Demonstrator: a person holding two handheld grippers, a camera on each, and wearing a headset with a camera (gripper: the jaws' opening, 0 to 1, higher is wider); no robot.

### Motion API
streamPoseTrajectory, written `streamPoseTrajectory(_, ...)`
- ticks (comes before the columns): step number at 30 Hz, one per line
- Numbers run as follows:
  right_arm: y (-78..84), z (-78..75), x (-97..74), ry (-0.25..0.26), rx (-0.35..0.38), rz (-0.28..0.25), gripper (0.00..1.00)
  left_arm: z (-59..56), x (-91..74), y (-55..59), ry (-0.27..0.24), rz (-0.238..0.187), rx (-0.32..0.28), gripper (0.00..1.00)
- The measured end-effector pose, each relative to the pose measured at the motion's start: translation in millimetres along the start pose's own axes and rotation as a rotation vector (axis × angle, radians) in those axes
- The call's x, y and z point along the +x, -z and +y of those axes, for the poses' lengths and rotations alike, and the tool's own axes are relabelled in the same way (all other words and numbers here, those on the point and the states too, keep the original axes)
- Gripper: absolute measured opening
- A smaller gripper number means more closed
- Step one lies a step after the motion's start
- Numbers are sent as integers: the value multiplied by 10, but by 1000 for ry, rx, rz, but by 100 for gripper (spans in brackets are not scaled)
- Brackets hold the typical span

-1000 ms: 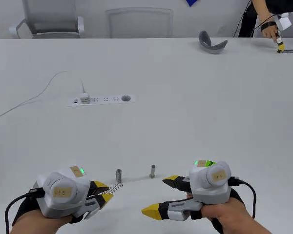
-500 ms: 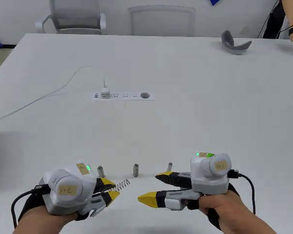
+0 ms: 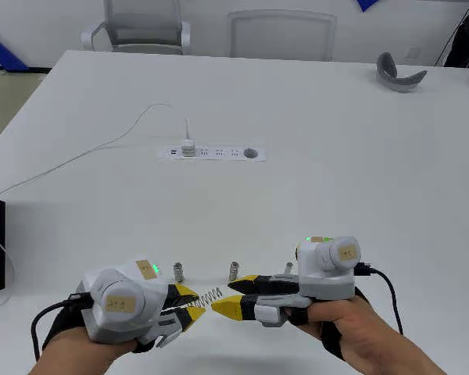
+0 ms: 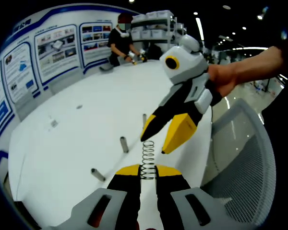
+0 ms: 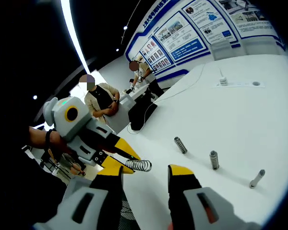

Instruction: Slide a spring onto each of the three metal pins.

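Two grey chairs (image 3: pixel 144 25) stand behind the white bench (image 3: pixel 336 156) with its power strip (image 3: pixel 211 152); left hand-held gripper (image 3: pixel 199 305) pinches a spring (image 3: pixel 212 296), right hand-held gripper (image 3: pixel 222 298) gapes.

Right gripper (image 3: pixel 225 298) has moved left, toward the left gripper (image 3: pixel 194 304). The wide gap between the two a second ago is nearly gone. Its jaws have narrowed from wide open to a smaller gap, but they are still apart. Its tips were well clear of the spring (image 3: pixel 211 296) clamped in the left gripper and are now right at its free end. In the left gripper view the right tips sit on either side of that end; can't tell if they touch it. Relative to the pins, the right tips have gone from level with the bare pin (image 3: pixel 288 268) to left of it.
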State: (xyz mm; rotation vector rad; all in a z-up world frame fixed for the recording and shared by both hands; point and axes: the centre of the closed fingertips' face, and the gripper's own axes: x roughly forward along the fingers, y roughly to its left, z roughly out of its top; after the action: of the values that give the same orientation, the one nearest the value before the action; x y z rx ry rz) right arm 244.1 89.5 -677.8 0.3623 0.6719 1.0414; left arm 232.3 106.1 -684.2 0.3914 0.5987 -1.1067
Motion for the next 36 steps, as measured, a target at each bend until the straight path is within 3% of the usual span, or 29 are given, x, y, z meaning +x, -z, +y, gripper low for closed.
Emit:
streamPoseTrajectory(10, 2, 101, 61, -62, 45, 10, 25, -60, 9, -60, 23, -10, 21, 11)
streamPoseTrajectory(17, -75, 128, 18, -83, 61, -6, 15, -56, 6, -100, 37, -11, 41, 11)
streamPoseTrajectory(23, -172, 182, -24, -98, 52, -6, 12, -41, 10, -175, 51, -23, 47, 11)
streamPoseTrajectory(27, -229, 184, -71, -92, -6, 20, 12, -38, 16, -254, 68, -44, 41, 11)
streamPoseTrajectory(36, -196, 237, -211, -97, -251, 206, 13, -128, 35, -374, 146, -73, 55, 10)
